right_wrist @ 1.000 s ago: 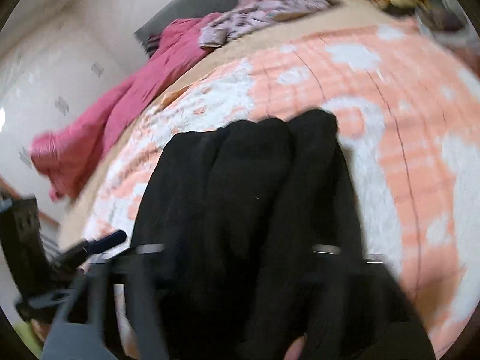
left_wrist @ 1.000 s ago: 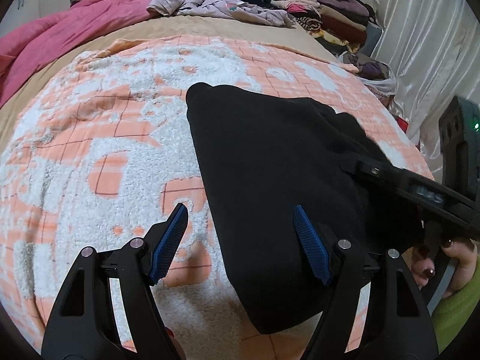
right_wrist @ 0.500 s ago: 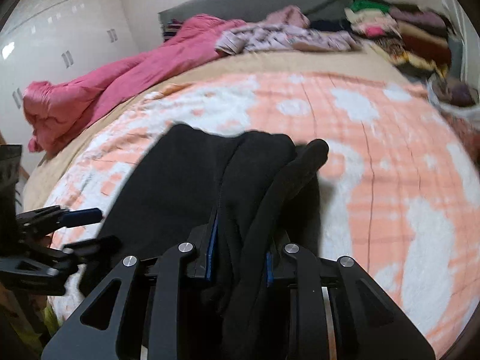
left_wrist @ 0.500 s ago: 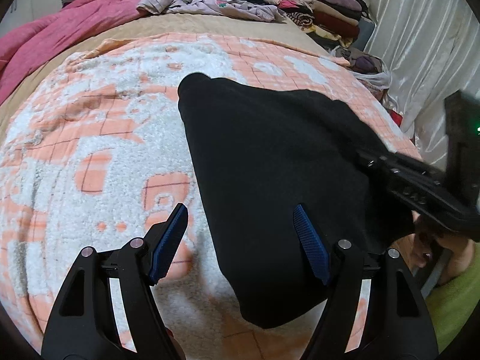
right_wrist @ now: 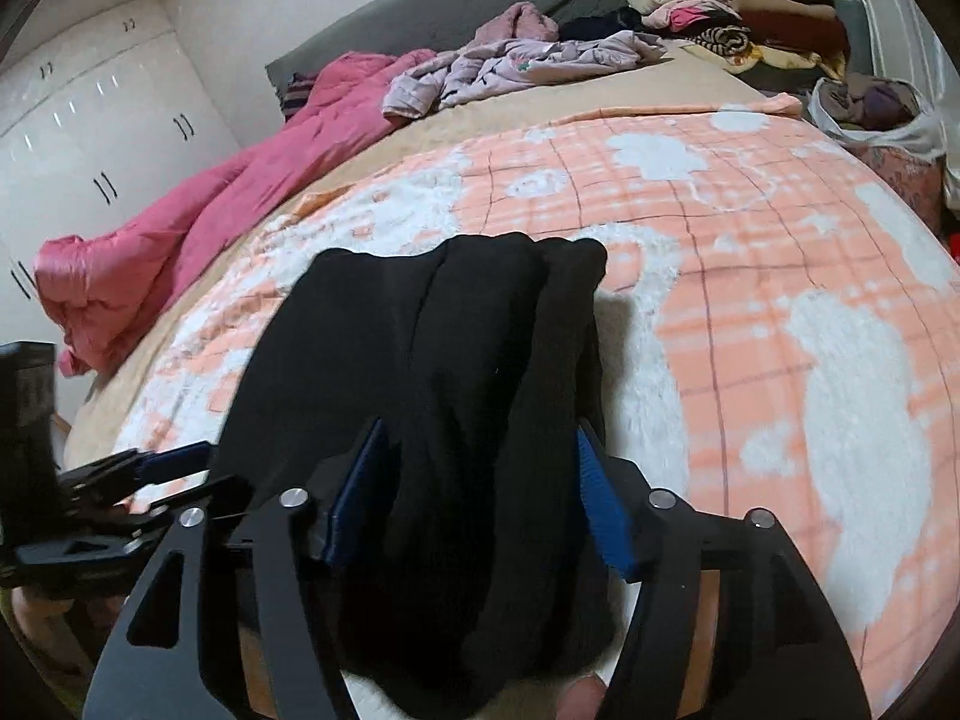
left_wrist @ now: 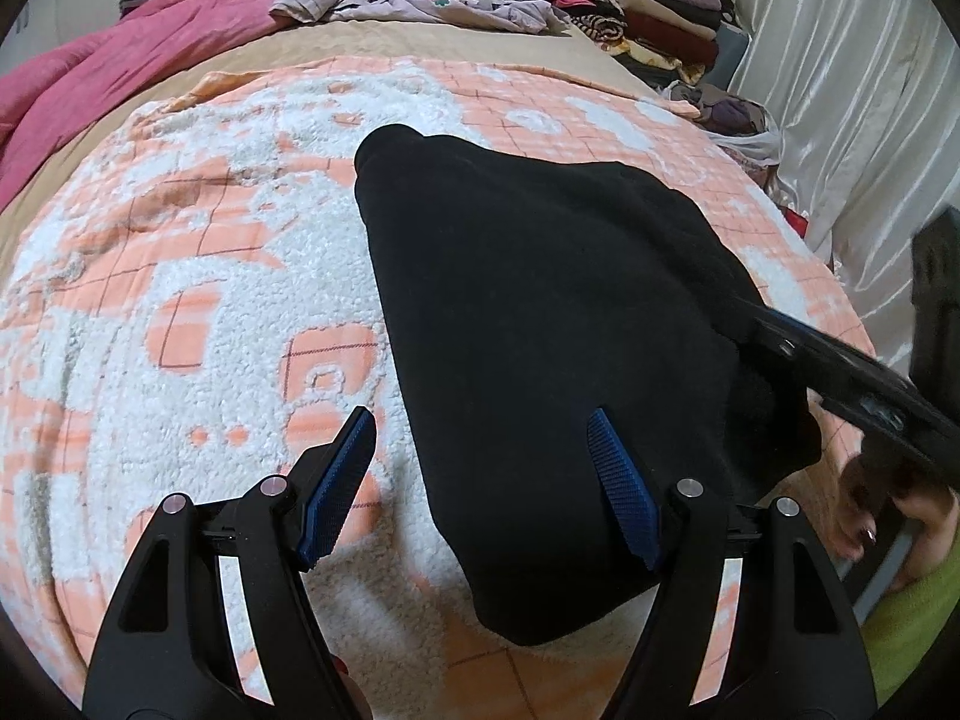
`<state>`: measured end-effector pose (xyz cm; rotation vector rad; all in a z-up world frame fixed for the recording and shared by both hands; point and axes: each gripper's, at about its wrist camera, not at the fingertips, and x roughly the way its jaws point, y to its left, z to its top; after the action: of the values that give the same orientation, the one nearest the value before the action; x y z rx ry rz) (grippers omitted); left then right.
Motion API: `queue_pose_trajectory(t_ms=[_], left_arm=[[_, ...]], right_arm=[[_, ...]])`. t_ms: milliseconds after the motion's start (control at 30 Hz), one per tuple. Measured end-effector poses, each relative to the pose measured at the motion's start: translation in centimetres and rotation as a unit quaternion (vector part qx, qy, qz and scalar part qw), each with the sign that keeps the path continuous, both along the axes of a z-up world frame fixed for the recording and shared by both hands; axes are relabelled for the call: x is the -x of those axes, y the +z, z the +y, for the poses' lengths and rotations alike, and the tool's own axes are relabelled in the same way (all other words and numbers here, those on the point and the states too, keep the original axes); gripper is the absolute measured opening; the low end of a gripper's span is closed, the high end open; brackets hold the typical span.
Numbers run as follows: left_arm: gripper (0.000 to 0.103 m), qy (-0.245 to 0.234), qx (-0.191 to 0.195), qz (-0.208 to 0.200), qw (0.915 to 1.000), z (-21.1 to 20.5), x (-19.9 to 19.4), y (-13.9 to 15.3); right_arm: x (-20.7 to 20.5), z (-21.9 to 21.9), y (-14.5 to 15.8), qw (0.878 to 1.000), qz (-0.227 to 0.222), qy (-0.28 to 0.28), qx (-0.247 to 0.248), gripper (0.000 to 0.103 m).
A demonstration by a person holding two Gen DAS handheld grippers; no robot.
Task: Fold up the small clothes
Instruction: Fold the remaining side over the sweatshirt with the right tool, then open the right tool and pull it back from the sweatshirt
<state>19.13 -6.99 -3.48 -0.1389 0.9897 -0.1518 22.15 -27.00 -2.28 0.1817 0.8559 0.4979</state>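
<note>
Nearby, pink quilt and stacked clothes border the blanket.

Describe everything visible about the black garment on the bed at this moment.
The black garment is plain, soft and matte, like knit or fleece, with no visible print. It lies folded in thick layers on the orange-and-white fleece blanket, wide at the near end and narrowing to a rounded far tip. The right gripper straddles its bunched near folds, jaws apart around them. The left gripper is open at its near left edge, one finger over the cloth, one over the blanket.
</note>
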Motion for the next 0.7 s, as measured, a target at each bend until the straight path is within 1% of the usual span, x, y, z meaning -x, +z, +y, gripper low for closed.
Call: queue_pose_trajectory(t_ms=[100,167,267,300,367,433,500,567,700], left_arm=[[0.065,-0.001,0.001,-0.003,1.0,0.0,0.5,0.1],[0.065,-0.002,0.001,-0.003,1.0,-0.1,0.9,0.1],[0.065,-0.004,0.0,-0.003,1.0,-0.3,1.3,-0.1],[0.065,-0.004,0.002,0.0,1.0,-0.4,1.4,-0.3],[0.065,-0.004,0.001,0.001,1.0,-0.6,1.6,-0.5],[0.065,-0.004,0.002,0.001,1.0,-0.6,1.8,-0.6],[0.065,-0.002,0.005,0.003,1.0,-0.5,2.1,-0.6],[0.065,-0.001,0.004,0.001,1.0,-0.4,2.4,-0.4],[0.066,0.003,0.008,0.0,1.0,-0.2,2.8,-0.3]], right_arm=[[1.4,-0.2,0.2,1.0,0.005,-0.001,-0.005,0.071],[2.4,-0.2,0.1,1.0,0.007,-0.001,0.006,0.071],[2.9,0.3,-0.8,0.997,0.002,-0.028,0.077,0.07],[2.8,0.3,-1.2,0.996,0.005,-0.034,0.084,0.07],[2.7,0.3,-1.8,0.996,0.005,-0.041,0.08,0.072],[2.5,0.2,-2.3,0.995,0.003,-0.051,0.08,0.078],[2.4,-0.1,-2.5,0.996,0.009,-0.059,0.07,0.079],[2.7,-0.3,-2.1,0.996,0.007,-0.065,0.062,0.08],[3.7,-0.2,-1.1,0.995,-0.008,-0.07,0.065,0.082]])
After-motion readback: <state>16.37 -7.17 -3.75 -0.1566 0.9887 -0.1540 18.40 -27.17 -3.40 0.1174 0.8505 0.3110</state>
